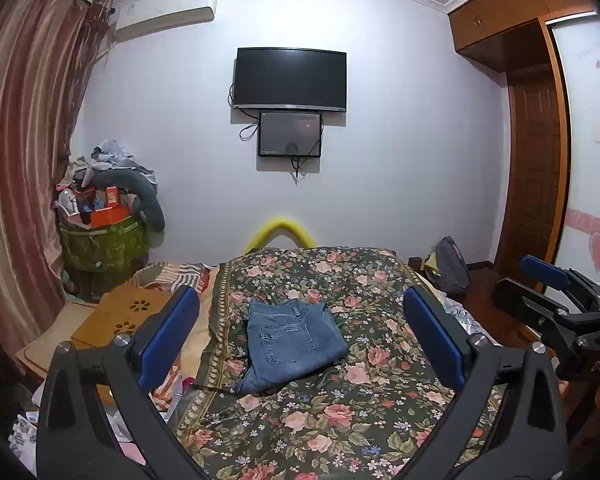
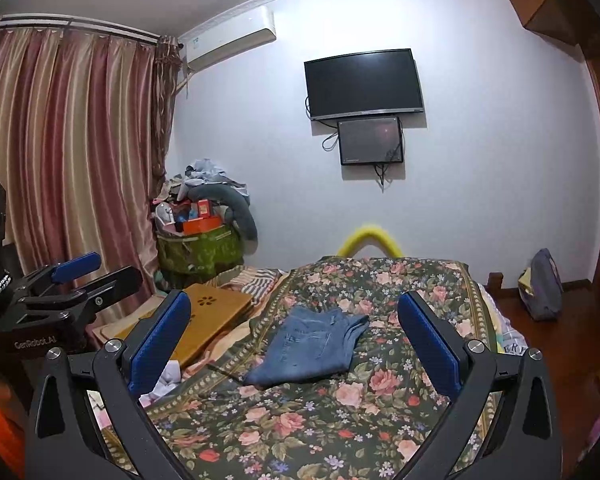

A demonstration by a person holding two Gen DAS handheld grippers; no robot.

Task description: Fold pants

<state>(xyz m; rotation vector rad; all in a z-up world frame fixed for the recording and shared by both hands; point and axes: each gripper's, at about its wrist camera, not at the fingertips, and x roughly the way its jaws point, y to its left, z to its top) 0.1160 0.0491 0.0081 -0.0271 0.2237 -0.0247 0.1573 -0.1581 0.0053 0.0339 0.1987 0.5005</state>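
Blue denim pants [image 1: 294,346] lie folded into a compact stack, back pocket up, on the floral bedspread [image 1: 340,420]. They also show in the right wrist view [image 2: 314,346]. My left gripper [image 1: 300,336] is open and empty, raised above the bed, well short of the pants. My right gripper [image 2: 294,340] is open and empty too, held at a like height to the right of the left one. It shows at the right edge of the left wrist view [image 1: 540,280]. The left gripper shows at the left of the right wrist view [image 2: 88,272].
A wooden lap desk [image 1: 120,312] lies on the bed's left side. A green hamper [image 1: 104,240] piled with clutter stands in the corner by the curtains [image 1: 20,160]. A TV [image 1: 290,80] hangs on the far wall. A bag [image 1: 452,266] and wardrobe [image 1: 540,160] are at the right.
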